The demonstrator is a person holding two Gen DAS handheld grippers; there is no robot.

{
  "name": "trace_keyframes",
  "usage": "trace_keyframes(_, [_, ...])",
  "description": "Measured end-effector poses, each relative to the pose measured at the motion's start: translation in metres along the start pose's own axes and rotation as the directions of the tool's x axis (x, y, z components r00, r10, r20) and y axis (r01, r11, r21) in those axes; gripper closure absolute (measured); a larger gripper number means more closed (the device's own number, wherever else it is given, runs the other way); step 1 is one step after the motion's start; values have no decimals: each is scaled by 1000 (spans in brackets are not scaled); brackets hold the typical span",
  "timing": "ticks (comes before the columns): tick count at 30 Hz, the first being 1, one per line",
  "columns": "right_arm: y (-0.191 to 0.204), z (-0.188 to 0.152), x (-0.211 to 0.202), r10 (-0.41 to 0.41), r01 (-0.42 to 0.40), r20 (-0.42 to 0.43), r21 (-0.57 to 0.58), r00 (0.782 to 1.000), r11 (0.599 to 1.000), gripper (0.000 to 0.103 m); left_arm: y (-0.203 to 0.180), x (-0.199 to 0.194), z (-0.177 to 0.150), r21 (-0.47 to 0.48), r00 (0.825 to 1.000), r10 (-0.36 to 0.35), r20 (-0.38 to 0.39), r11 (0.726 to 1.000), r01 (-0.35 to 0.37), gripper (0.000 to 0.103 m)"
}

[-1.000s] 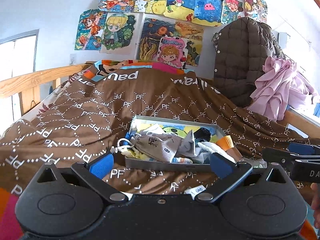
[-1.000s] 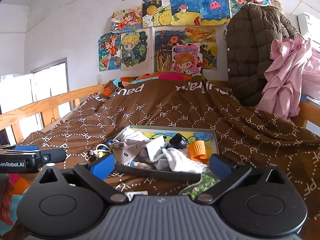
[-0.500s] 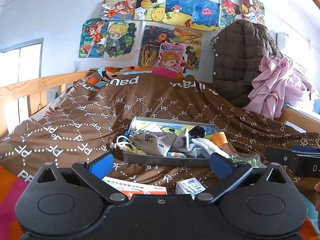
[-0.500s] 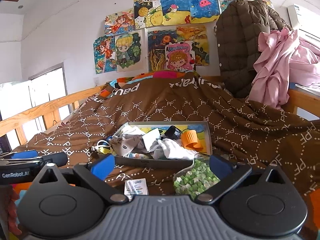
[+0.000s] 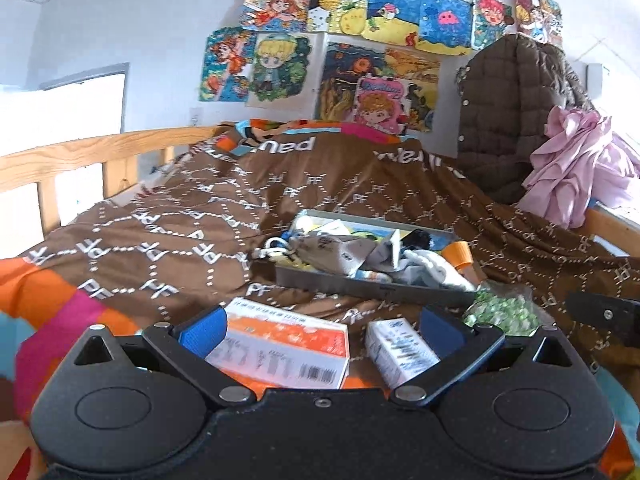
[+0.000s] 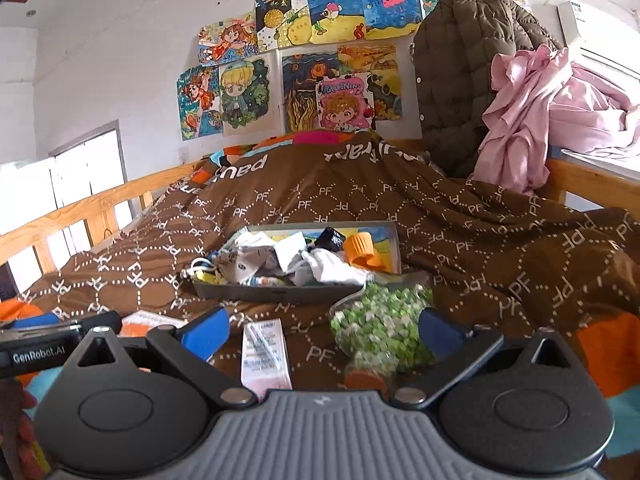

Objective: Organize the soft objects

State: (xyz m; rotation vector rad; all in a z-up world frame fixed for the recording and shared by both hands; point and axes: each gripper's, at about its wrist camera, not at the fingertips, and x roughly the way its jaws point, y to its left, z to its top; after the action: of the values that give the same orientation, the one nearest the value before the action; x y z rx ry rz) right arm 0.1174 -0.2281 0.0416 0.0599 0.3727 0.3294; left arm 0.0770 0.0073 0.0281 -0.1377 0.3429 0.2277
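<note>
A grey tray [image 5: 360,286] [image 6: 280,293] lies on the brown bedspread, filled with a grey pouch [image 5: 332,252] [image 6: 240,260], a white sock [image 5: 434,266] [image 6: 332,270], an orange cap [image 6: 360,251] and other small items. In front of it lie an orange-and-white box [image 5: 280,344], a small white box [image 5: 400,352] [image 6: 266,354] and a clear bag of green pieces [image 5: 504,312] [image 6: 380,328]. My left gripper [image 5: 320,330] is open and empty above the boxes. My right gripper [image 6: 322,326] is open and empty above the white box and the green bag.
A wooden bed rail [image 5: 100,156] runs along the left. A brown quilted jacket [image 6: 460,80] and pink cloth [image 6: 520,120] pile up at the back right. Drawings cover the wall. Each gripper's tip shows at the edge of the other's view.
Both grippers have drawn back toward me from the tray. The two boxes and the bag of green pieces have come into view in front of it. Both stay open.
</note>
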Motion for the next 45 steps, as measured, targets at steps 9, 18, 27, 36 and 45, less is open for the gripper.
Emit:
trace_keyframes(9, [0,-7,-18,-11,10,25,11,1000,1000,0,-7,-18,-8,29,1000,5,9,1000,-6,1])
trace_keyframes(18, [-4,-13,-17,26,-27,53,30,998,999,0,-15,-32,-4,56,999,-3,39,998,1,1])
trace_keyframes(27, [-8,-34,1,10,-10,-1,63,1000,998,0,-20,-28,-14,105,999,49,17,993,-50,1])
trace_keyframes(36, [-5,-42,10,0,1,-23,57,1000,998,0,-21,-24,-28,91,1000,12,-19,996,-10,1])
trace_keyframes(45, [-4,-49,20,-14,17,-63,46,998,999,0,-18,-21,-38,69,999,12,-34,998,-9,1])
